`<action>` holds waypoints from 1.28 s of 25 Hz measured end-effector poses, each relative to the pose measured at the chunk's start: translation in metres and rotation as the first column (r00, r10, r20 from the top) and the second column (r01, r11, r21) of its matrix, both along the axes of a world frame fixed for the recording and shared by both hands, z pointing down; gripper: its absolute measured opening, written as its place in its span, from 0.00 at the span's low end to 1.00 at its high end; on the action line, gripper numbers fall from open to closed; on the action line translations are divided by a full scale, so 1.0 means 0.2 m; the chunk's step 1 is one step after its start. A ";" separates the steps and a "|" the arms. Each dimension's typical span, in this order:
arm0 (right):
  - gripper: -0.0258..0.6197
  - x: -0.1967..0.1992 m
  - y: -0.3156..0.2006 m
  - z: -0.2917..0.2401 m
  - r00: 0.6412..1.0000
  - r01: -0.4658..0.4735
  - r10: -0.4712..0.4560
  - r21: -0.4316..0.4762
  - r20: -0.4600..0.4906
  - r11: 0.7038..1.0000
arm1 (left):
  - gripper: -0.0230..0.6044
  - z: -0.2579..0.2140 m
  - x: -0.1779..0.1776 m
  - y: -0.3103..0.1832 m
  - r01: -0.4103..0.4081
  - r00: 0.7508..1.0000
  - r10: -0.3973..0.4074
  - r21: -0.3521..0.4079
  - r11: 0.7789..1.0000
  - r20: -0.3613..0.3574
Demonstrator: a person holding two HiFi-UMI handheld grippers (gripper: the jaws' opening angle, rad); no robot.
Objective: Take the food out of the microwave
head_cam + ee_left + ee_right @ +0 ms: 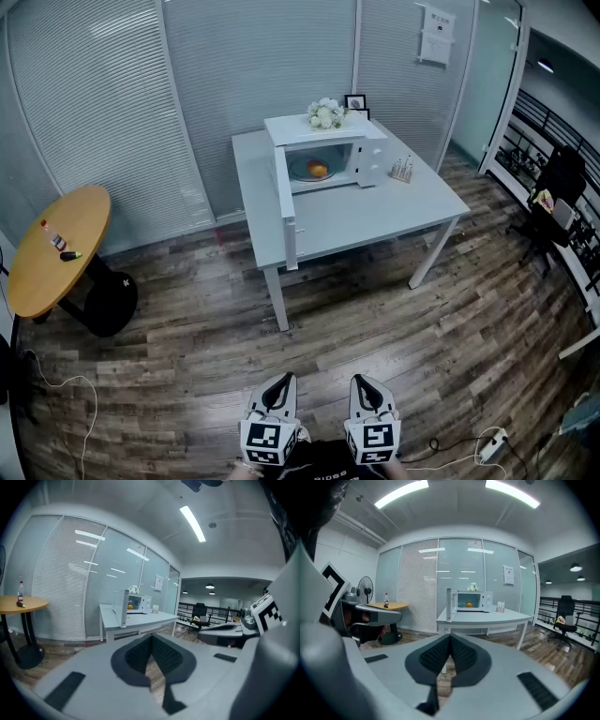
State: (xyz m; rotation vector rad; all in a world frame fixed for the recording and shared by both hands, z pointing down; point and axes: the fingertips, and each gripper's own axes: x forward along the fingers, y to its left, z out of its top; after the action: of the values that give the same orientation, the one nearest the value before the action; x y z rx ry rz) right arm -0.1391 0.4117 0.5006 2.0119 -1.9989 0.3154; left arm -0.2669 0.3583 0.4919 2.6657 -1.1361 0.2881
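a dark wood-plank floor [394,328] fills most of the head view, closed off at the back by glass walls lined with pale slatted blinds [84,103]. a pale grey rectangular table [375,211] is set against those blinds, and a round wooden side table on a black pedestal [56,253] is placed well apart from it at the left. a black office chair [553,202] is seen at the far right beside a railing. a white microwave oven [323,131] is stood toward the back of the grey table, with its door [284,202] swung wide open at the left so that the cavity is exposed. the food, a small round orange item [318,170], is seen lying inside that cavity on a pale round plate. a bunch of white flowers [325,114] is set on top of the oven, and a small black picture frame [355,101] is stood just behind the flowers. a small rack of clear items [403,171] is placed on the table just right of the oven. the left gripper [284,379] and the right gripper [362,379] are held side by side at the bottom edge, well apart from the table and aimed toward it. in each gripper view the ribbed dark pads [136,656] are seen pressed together at the tips, with nothing caught between them.
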 end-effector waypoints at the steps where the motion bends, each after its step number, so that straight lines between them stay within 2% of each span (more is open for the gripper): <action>1: 0.04 -0.01 -0.01 0.00 1.000 -0.008 0.008 0.003 -0.002 1.000 | 0.05 0.00 -0.01 -0.01 -0.006 1.000 0.006 0.002 1.000 -0.002; 13: 0.04 0.04 -0.03 -0.01 0.995 -0.098 0.097 0.043 0.025 0.994 | 0.05 0.03 -0.07 -0.07 -0.017 1.000 0.017 -0.009 1.000 -0.006; 19: 0.04 0.09 -0.08 0.03 0.996 -0.079 0.078 0.016 0.036 0.997 | 0.05 0.06 -0.05 -0.12 0.004 1.000 -0.005 -0.036 0.999 -0.026; 25: 0.04 0.18 -0.21 0.04 1.000 -0.013 0.013 -0.004 0.021 1.000 | 0.05 0.09 0.08 -0.21 0.016 1.000 -0.016 -0.049 0.999 0.006; 32: 0.04 0.43 -0.42 0.05 0.999 0.039 -0.038 -0.004 0.038 0.999 | 0.05 0.07 0.32 -0.37 0.058 0.998 -0.057 -0.041 0.998 0.015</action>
State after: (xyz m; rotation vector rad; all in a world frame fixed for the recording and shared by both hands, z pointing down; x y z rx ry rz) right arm -0.0539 0.3278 0.5097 1.9763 -2.0550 0.3518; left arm -0.2020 0.2845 0.5051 2.5945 -1.1952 0.3170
